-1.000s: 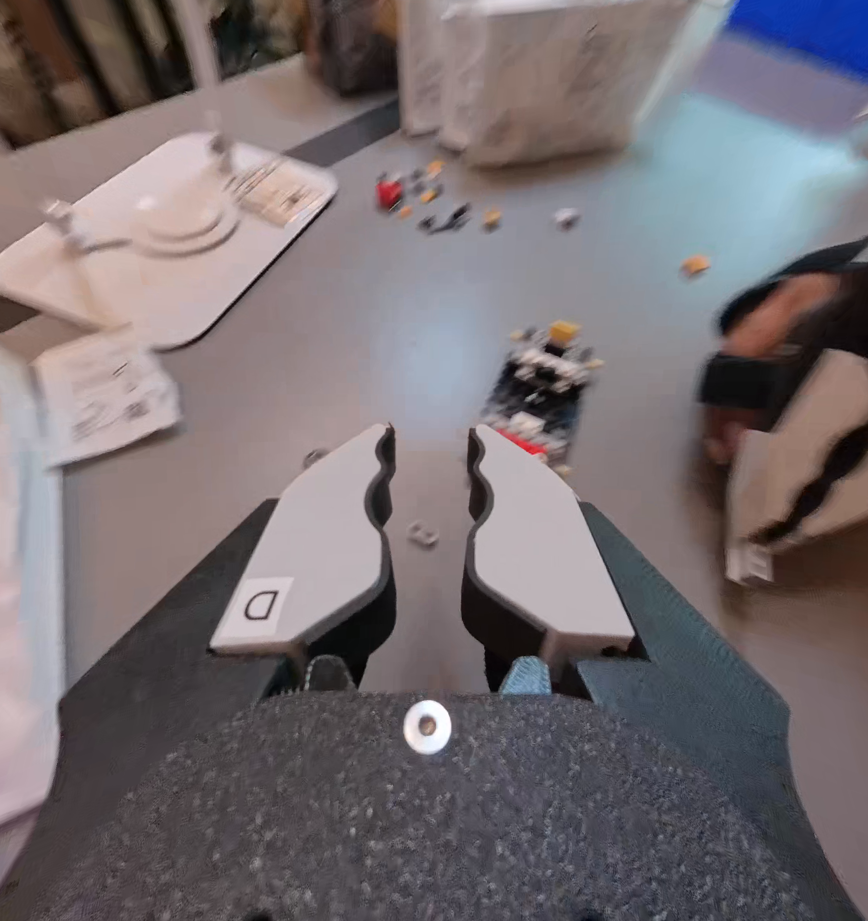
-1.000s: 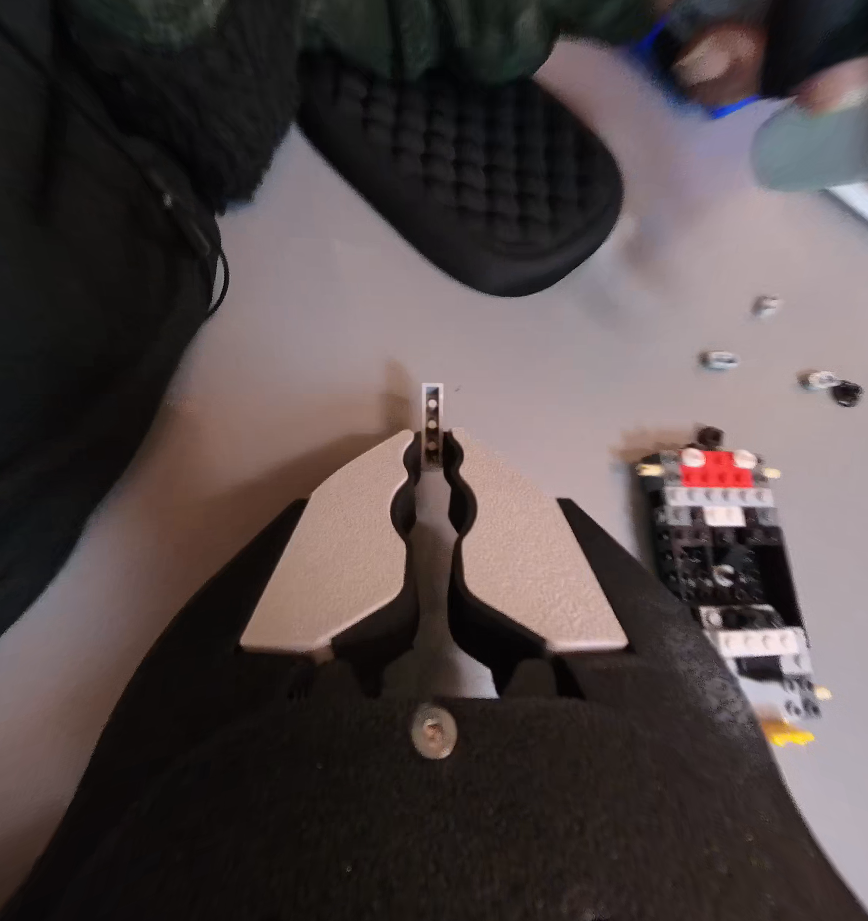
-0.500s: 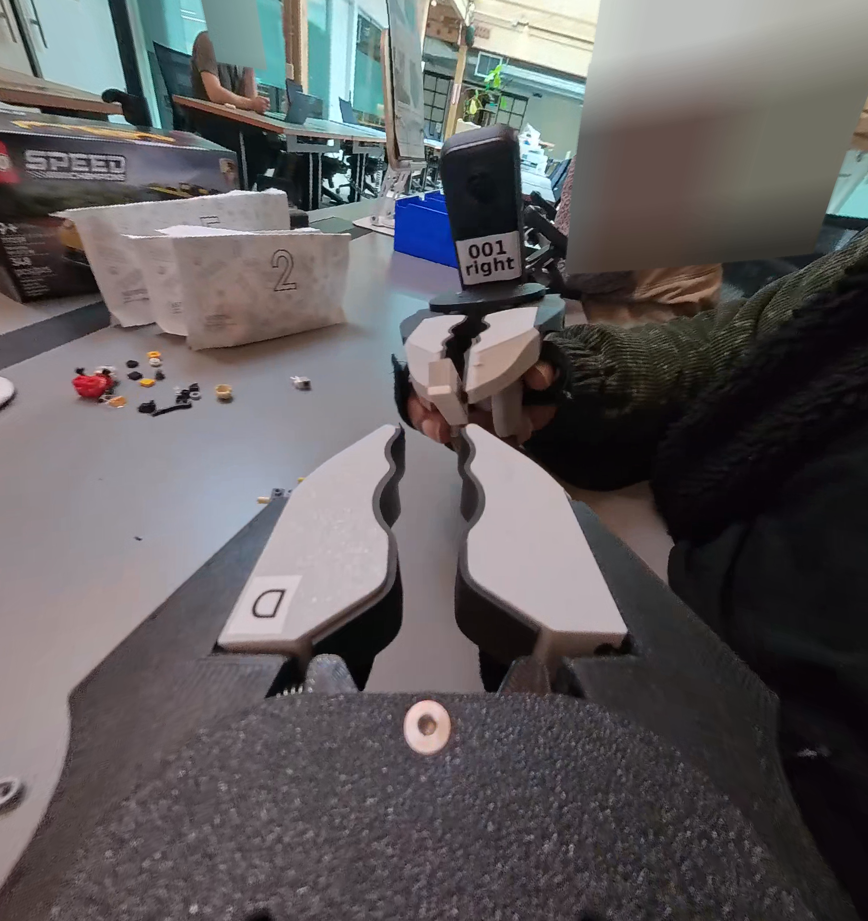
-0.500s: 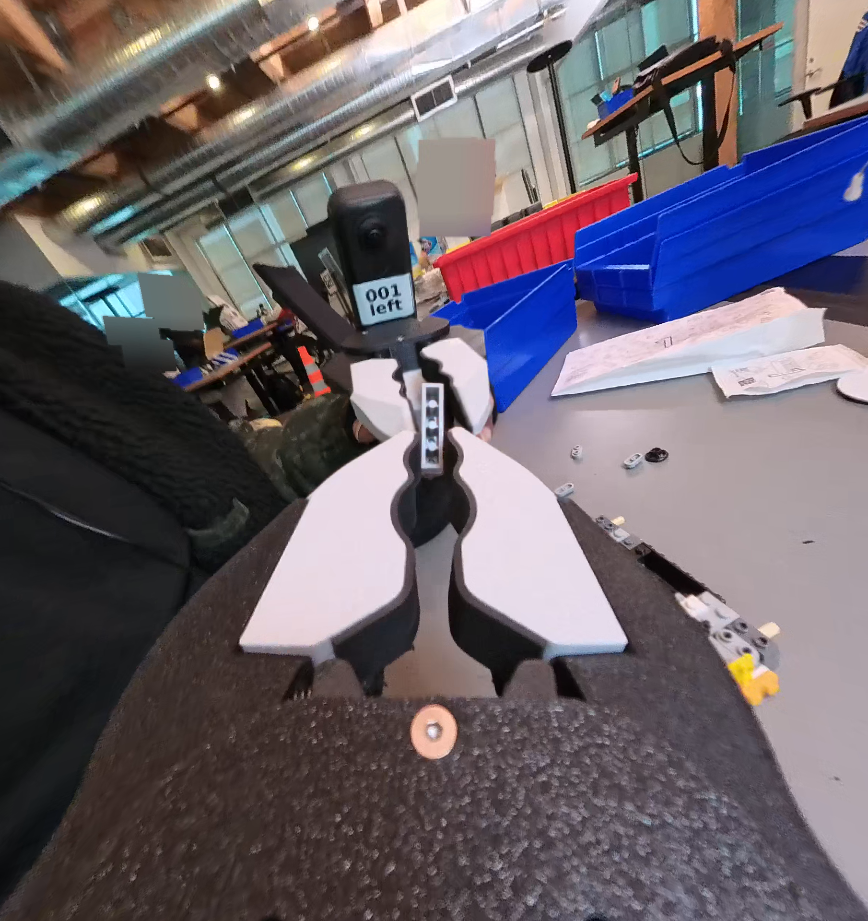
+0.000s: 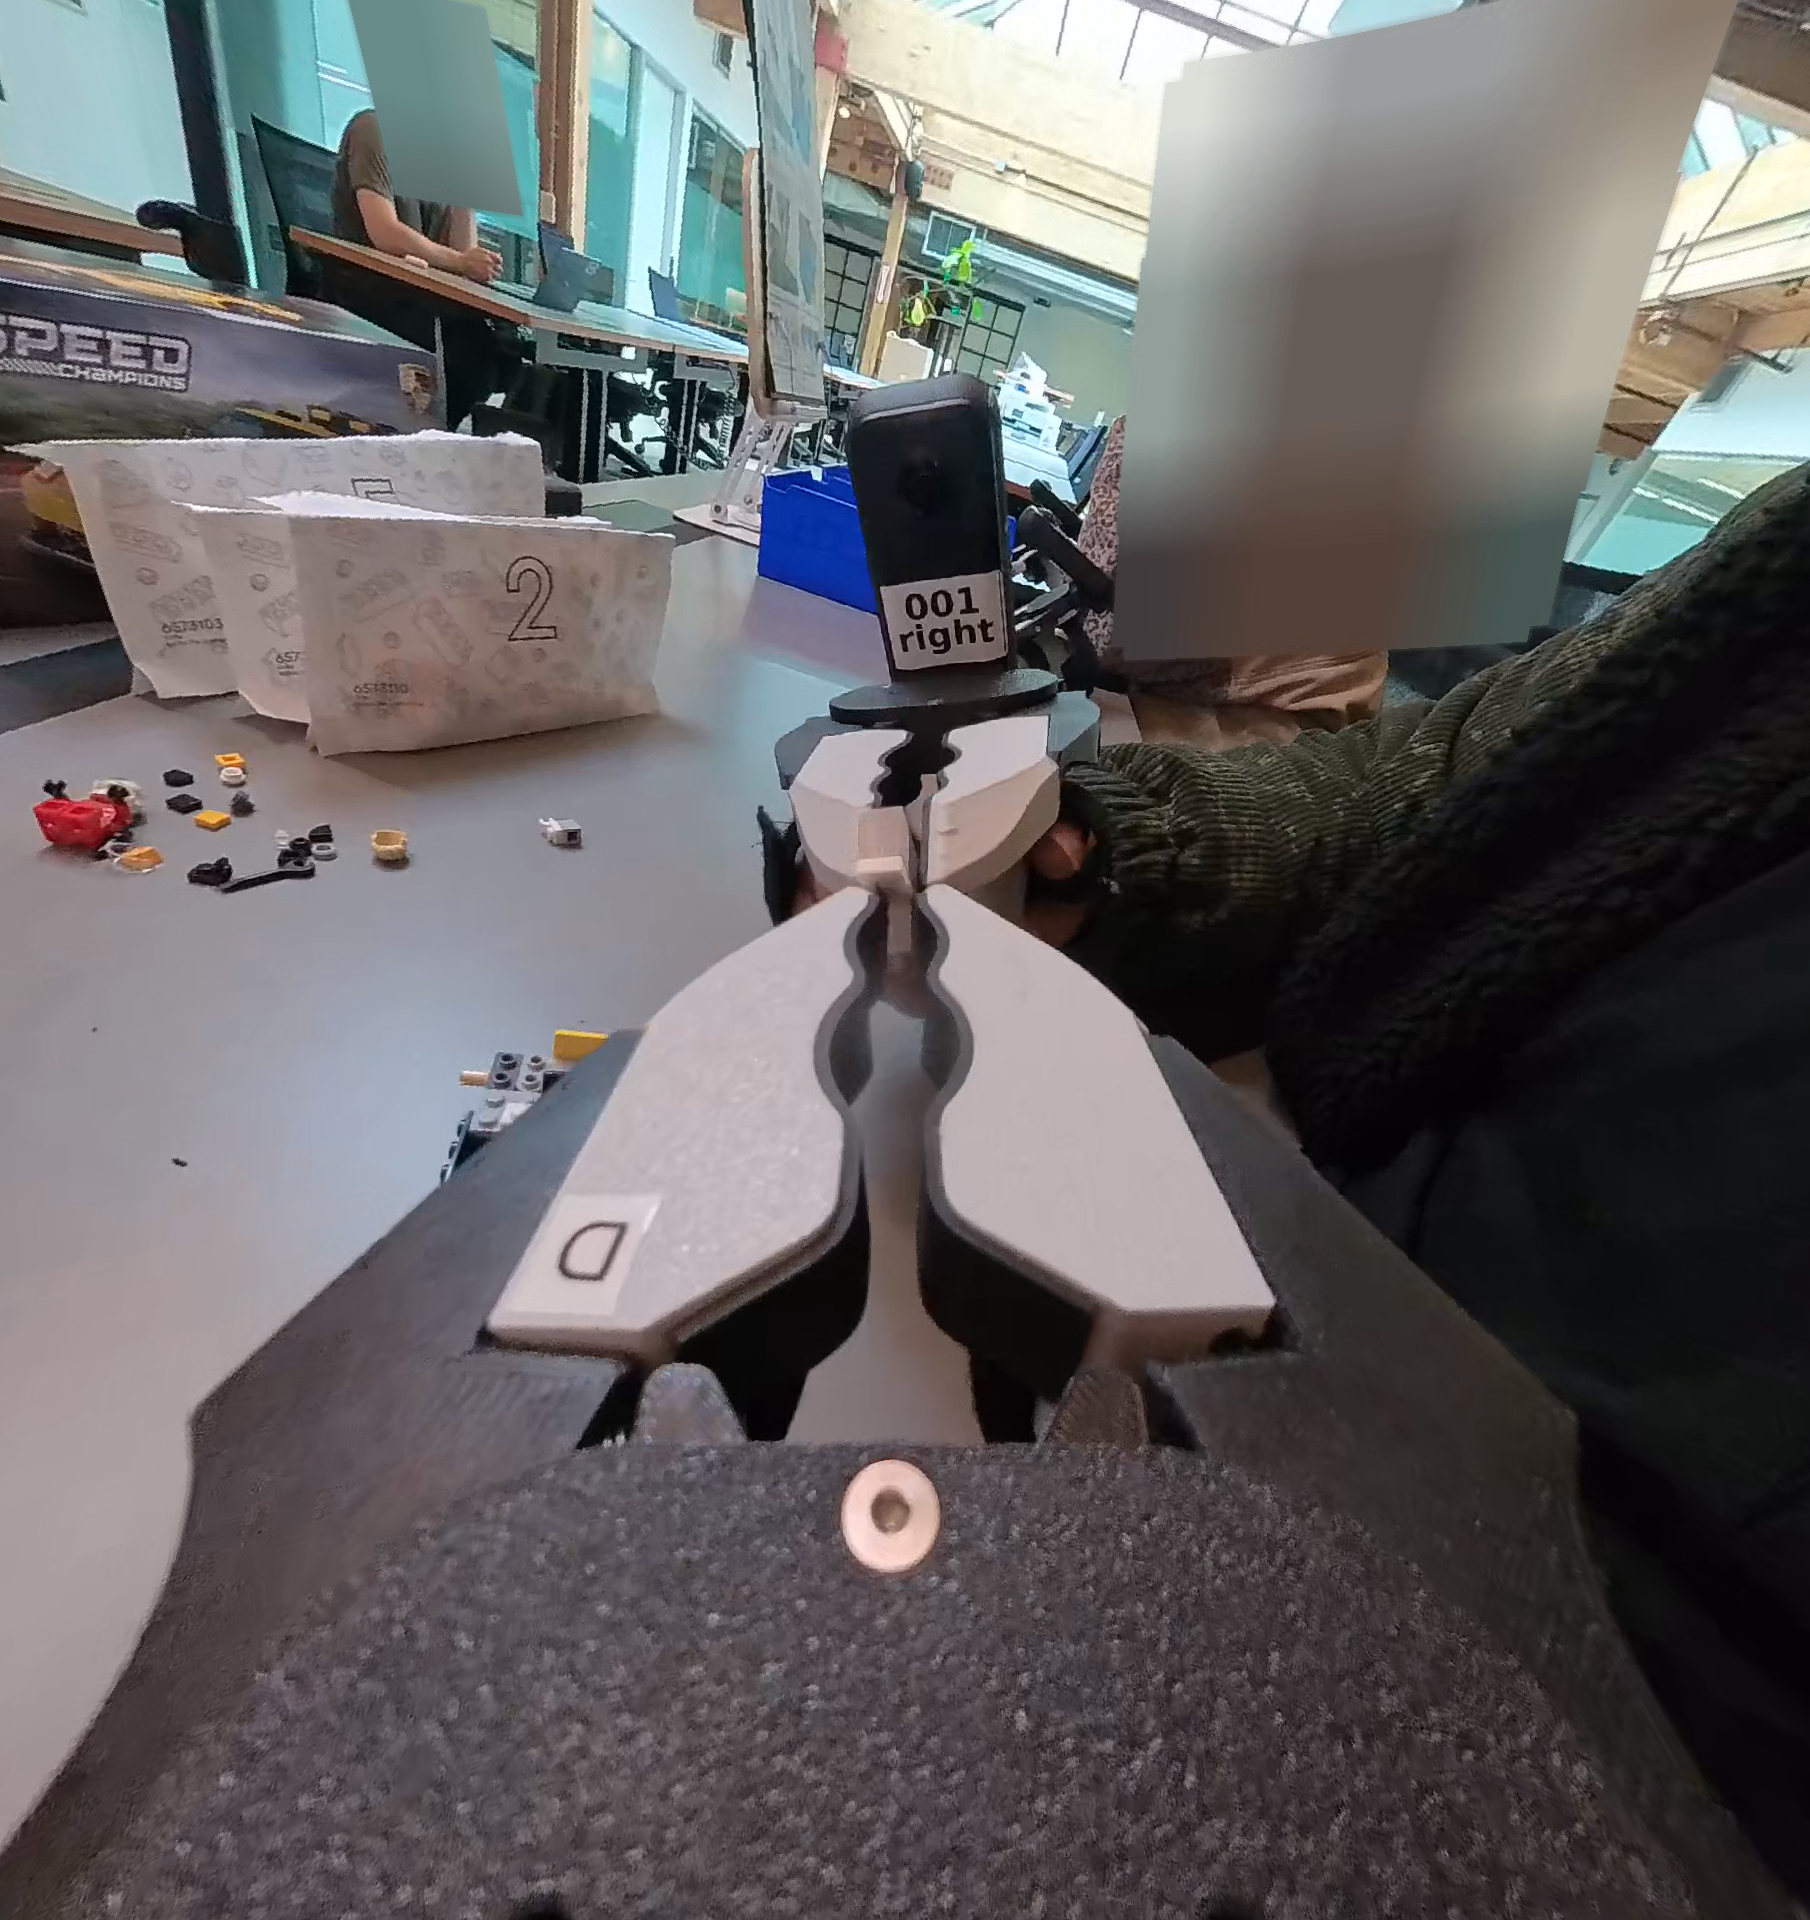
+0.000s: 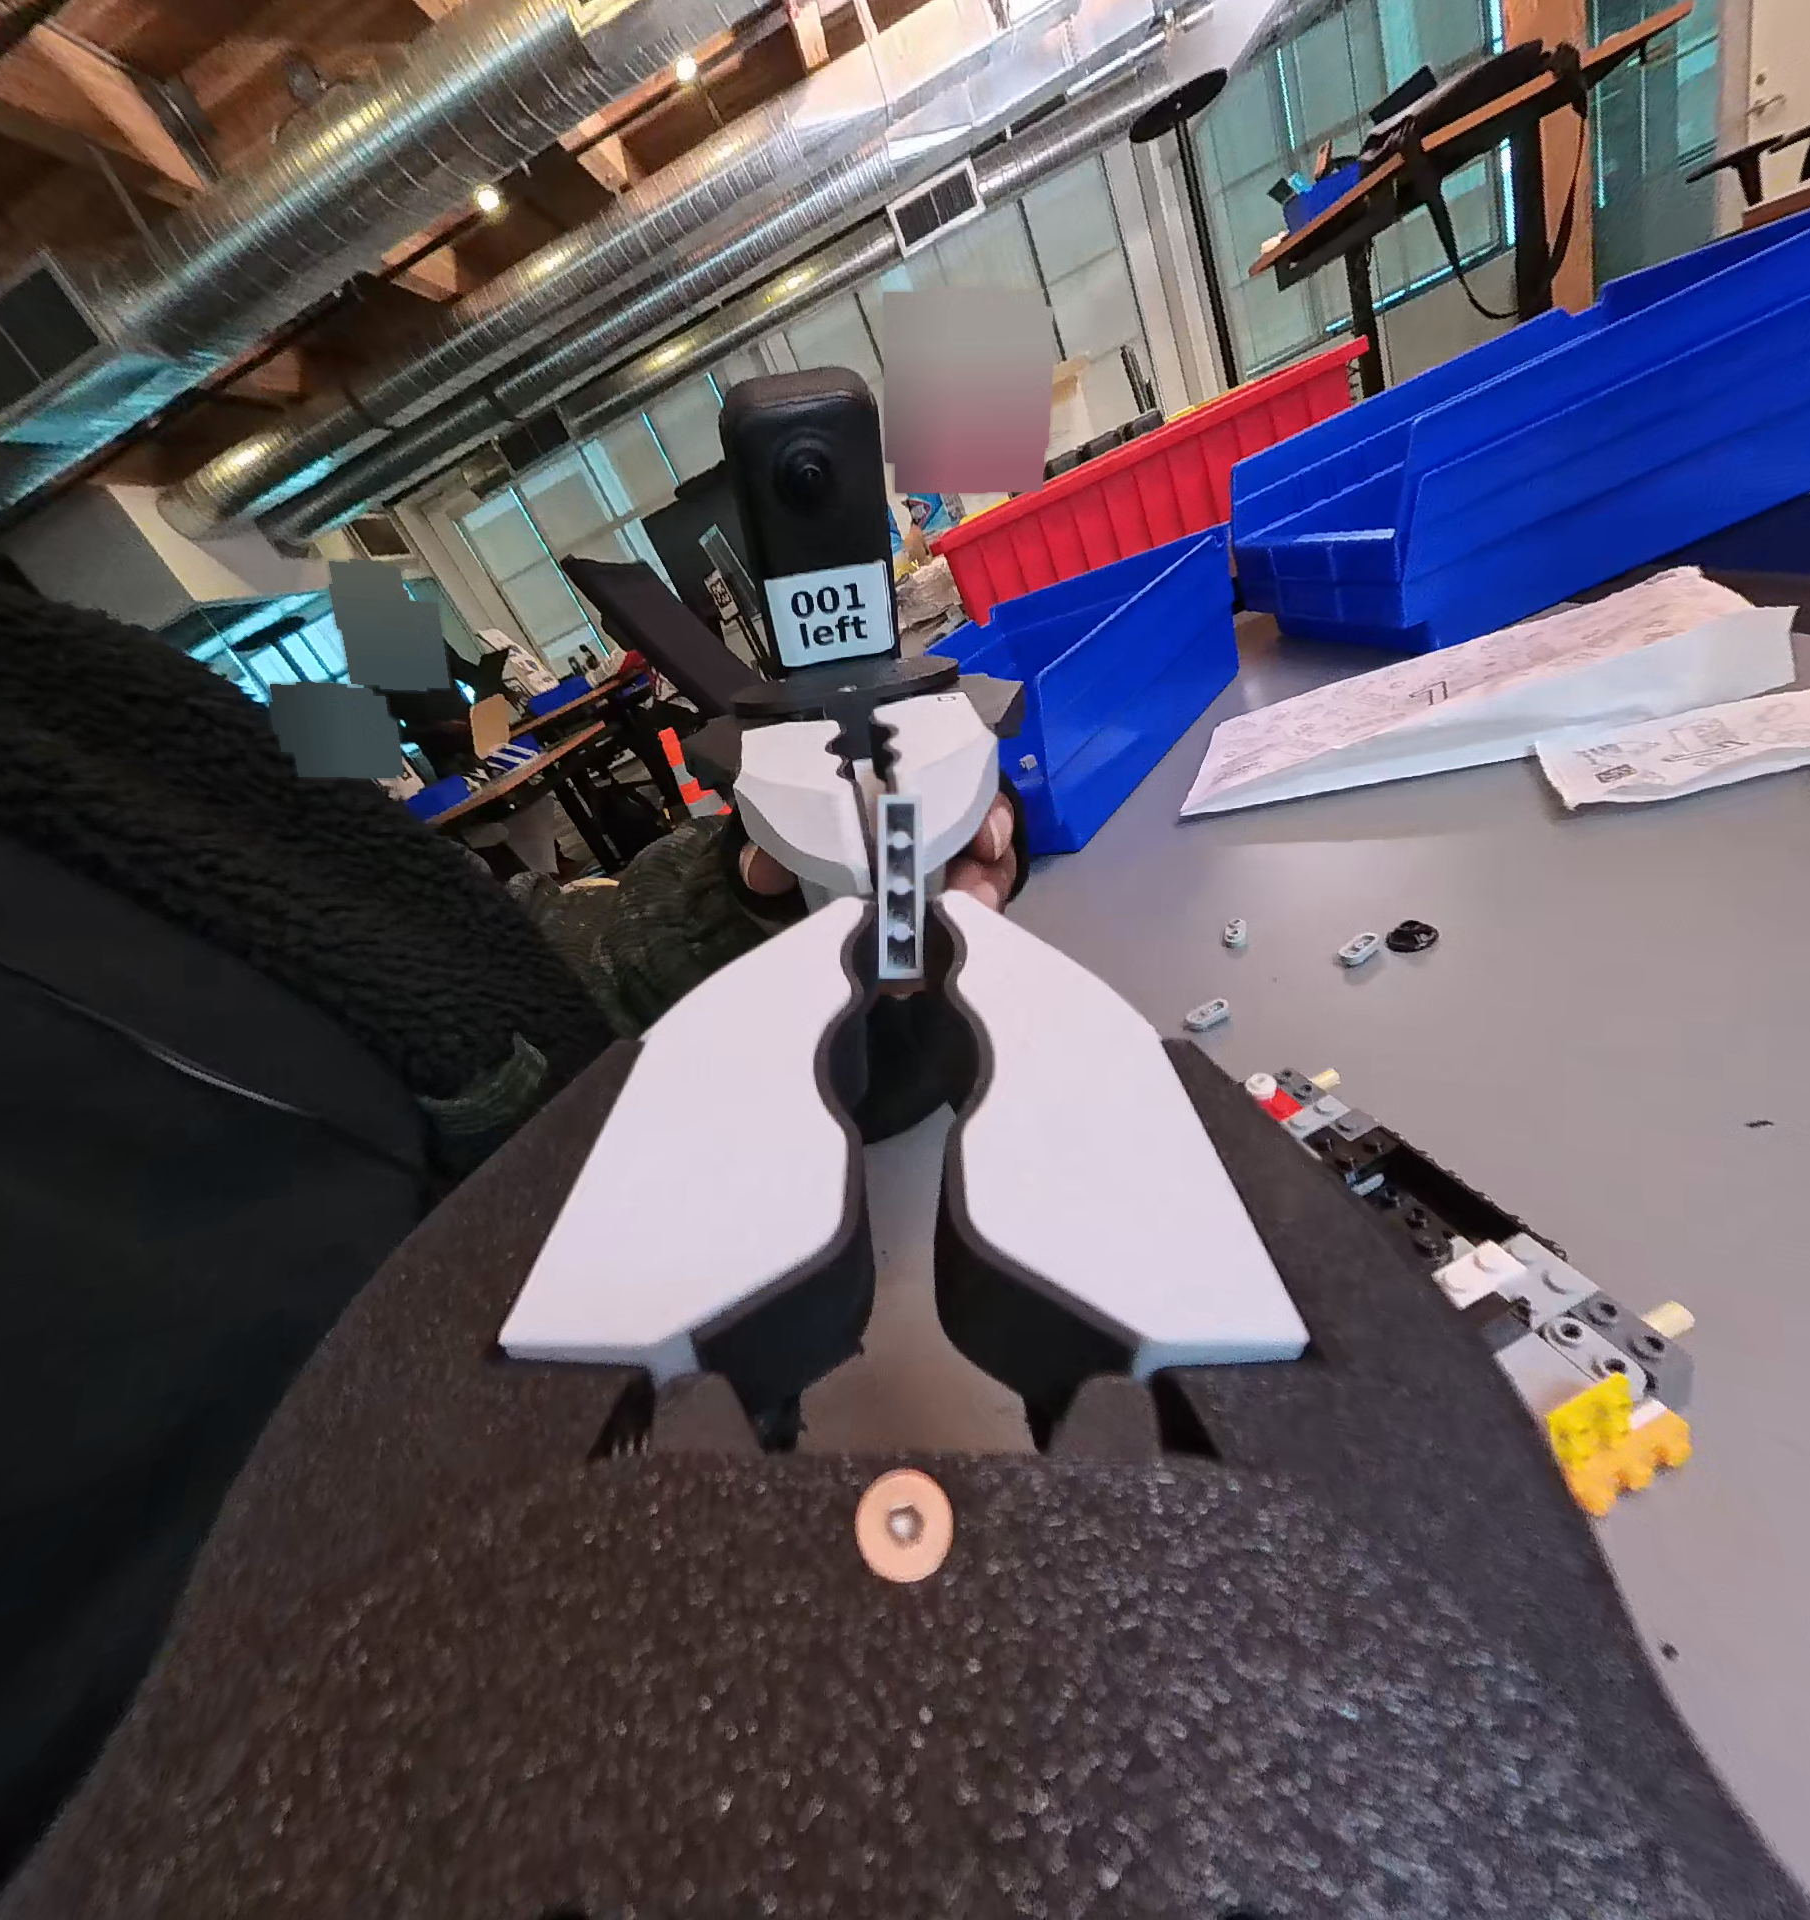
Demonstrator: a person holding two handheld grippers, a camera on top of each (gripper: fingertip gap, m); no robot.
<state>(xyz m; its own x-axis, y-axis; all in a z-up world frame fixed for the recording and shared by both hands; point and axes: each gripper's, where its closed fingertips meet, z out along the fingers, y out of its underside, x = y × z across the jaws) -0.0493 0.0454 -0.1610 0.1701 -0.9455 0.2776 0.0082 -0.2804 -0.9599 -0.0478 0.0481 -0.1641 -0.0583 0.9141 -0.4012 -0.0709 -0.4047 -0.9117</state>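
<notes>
My two grippers face each other above the grey table [image 5: 257,997]. My right gripper [image 6: 901,920] is shut on a thin white four-stud plate [image 6: 901,883], gripping it by its long edges so that it sticks out forward. My left gripper [image 5: 893,904] has its fingertips closed on the free end of the same plate [image 5: 883,868], pinching its flat faces. The right gripper [image 5: 906,831] shows in the left wrist view just beyond my fingertips. The left gripper [image 6: 870,831] shows in the right wrist view behind the plate.
A part-built brick car [image 6: 1452,1236] lies on the table beside the grippers and also shows in the left wrist view [image 5: 511,1070]. Loose small pieces [image 5: 205,821], numbered paper bags [image 5: 475,634], a set box [image 5: 70,416], blue bins [image 6: 1503,520] and paper sheets [image 6: 1483,686] stand around. My left and right fingertips are right by each other.
Both grippers rose from the table and turned to face each other. The right kept its plate. The left gripper's jaws narrowed from open and closed on the plate's free end.
</notes>
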